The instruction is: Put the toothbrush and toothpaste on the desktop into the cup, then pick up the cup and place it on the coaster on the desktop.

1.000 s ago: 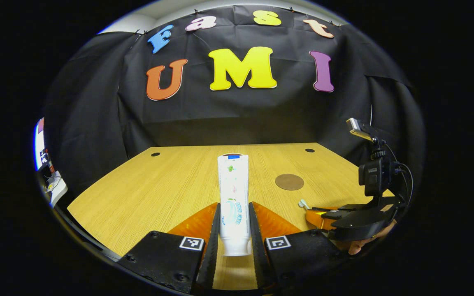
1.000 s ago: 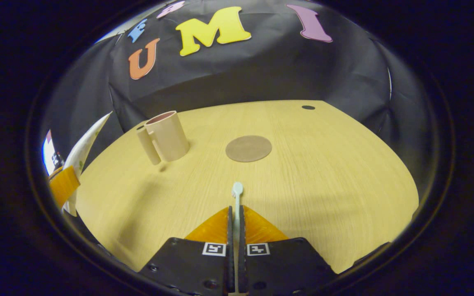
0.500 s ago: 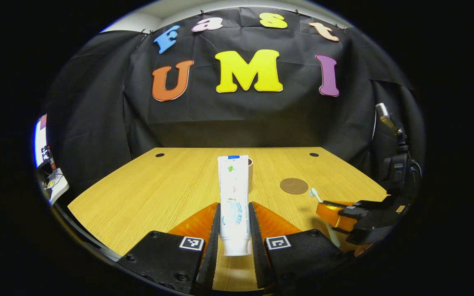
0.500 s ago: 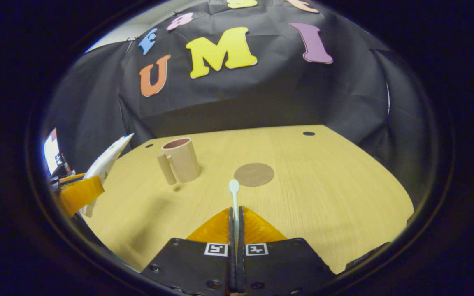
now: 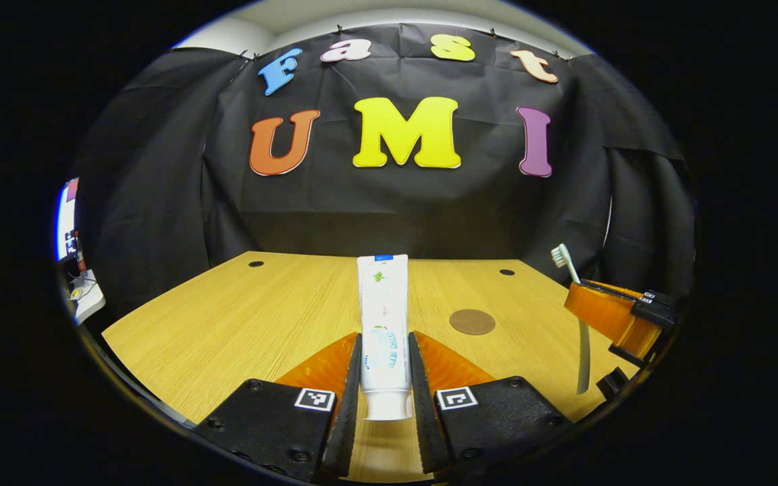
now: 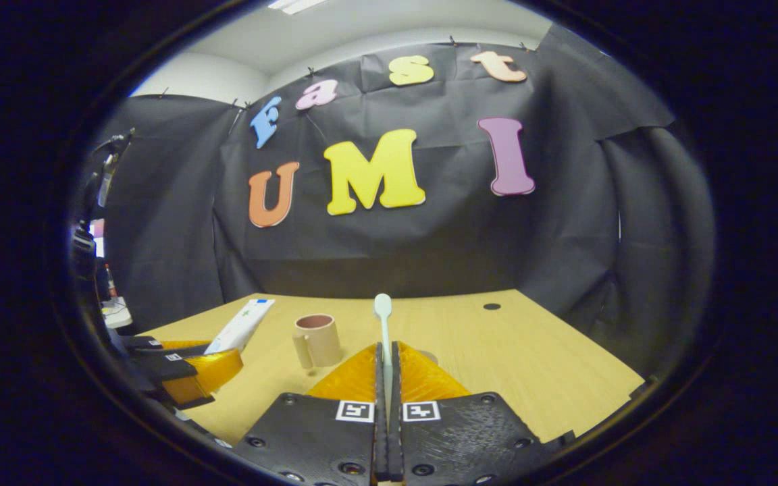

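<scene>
Between left jaws, toothpaste (image 5: pixel 383 324), between right jaws, toothbrush (image 6: pixel 383 324)

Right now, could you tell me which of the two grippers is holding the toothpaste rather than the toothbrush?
The left gripper clamps the white toothpaste tube, crimped end forward. The right gripper pinches the slim toothbrush instead.

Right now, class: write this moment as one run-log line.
left gripper: shut on toothpaste | right gripper: shut on toothbrush | cup: upright on desktop, empty | coaster: bare
</scene>
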The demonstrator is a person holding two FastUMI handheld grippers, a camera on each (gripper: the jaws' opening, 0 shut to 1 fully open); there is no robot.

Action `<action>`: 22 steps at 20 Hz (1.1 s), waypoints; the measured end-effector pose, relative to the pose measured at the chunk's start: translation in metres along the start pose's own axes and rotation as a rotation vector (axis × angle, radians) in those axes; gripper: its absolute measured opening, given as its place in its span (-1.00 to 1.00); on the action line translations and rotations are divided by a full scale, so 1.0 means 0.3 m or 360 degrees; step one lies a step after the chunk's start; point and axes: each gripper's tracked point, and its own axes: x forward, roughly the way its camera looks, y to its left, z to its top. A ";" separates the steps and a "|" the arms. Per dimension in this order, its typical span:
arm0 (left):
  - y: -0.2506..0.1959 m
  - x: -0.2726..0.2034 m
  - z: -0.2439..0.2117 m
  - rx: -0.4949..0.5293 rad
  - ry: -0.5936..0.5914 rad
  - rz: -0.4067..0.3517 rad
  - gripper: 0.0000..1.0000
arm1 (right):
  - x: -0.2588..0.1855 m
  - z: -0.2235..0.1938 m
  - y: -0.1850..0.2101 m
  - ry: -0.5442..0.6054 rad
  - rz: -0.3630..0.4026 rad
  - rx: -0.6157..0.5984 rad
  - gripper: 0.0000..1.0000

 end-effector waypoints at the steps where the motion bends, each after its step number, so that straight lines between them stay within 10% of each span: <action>1: -0.007 -0.003 0.007 -0.0004 -0.0005 -0.0016 -0.19 | -0.021 0.026 0.004 -0.0038 0.0005 -0.0010 -0.98; 9: 0.033 0.053 0.170 -0.0100 -0.0134 0.0011 -0.19 | -0.069 0.101 -0.028 -0.0129 -0.0051 -0.0039 -0.99; 22: 0.026 0.655 0.269 -0.0096 -0.0242 -0.0110 -0.19 | -0.039 0.074 -0.076 -0.0084 -0.0063 -0.0001 -0.98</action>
